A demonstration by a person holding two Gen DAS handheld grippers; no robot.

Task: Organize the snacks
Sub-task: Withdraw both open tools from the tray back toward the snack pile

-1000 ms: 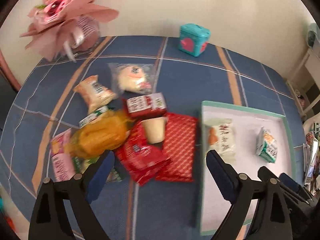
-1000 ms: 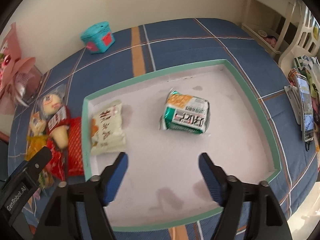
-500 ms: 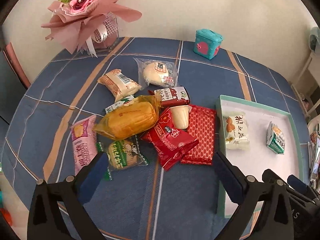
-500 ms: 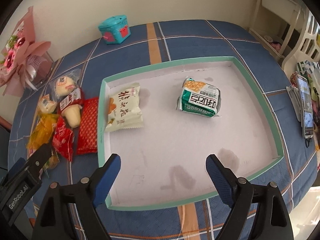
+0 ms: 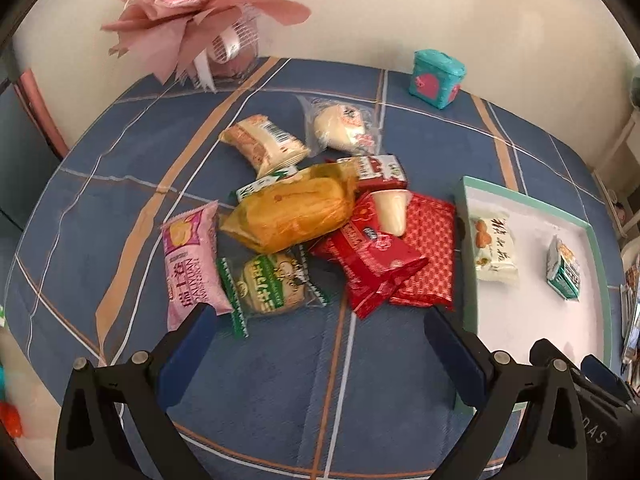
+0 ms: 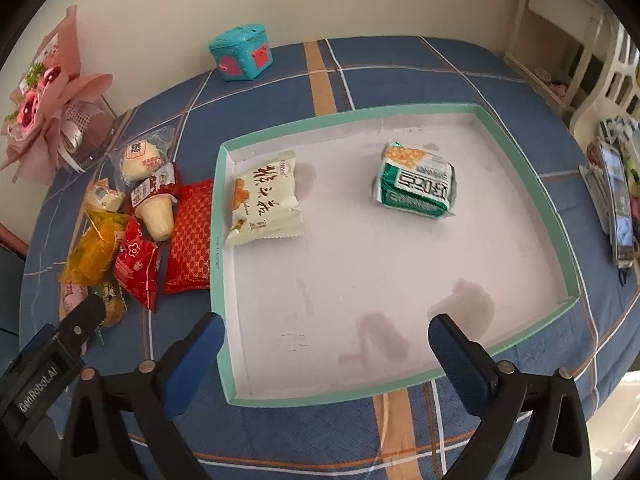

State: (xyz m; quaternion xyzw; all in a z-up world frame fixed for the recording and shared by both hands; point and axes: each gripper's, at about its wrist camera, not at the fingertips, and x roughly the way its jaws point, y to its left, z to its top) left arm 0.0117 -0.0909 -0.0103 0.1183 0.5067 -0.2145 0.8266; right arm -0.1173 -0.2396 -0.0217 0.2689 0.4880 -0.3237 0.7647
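A pile of snack packets lies on the blue cloth: a yellow bag [image 5: 292,212], red packets [image 5: 376,256], a pink packet [image 5: 188,256], a green-and-white packet [image 5: 272,284] and others. A teal-rimmed white tray [image 6: 216,240] holds a cream packet [image 6: 264,200] and a green packet [image 6: 416,186]. My left gripper [image 5: 320,344] is open and empty, hovering just short of the pile. My right gripper [image 6: 326,344] is open and empty above the tray's near edge.
A pink flower bouquet [image 5: 200,12] stands at the back left by the wall. A teal toy box [image 5: 436,78] sits at the back. A phone [image 6: 618,200] and papers lie at the right edge. A white shelf [image 6: 560,40] stands beyond.
Both grippers have pulled back and up, so more of the table shows. The left one has then come a little closer to the pile. No snack has moved.
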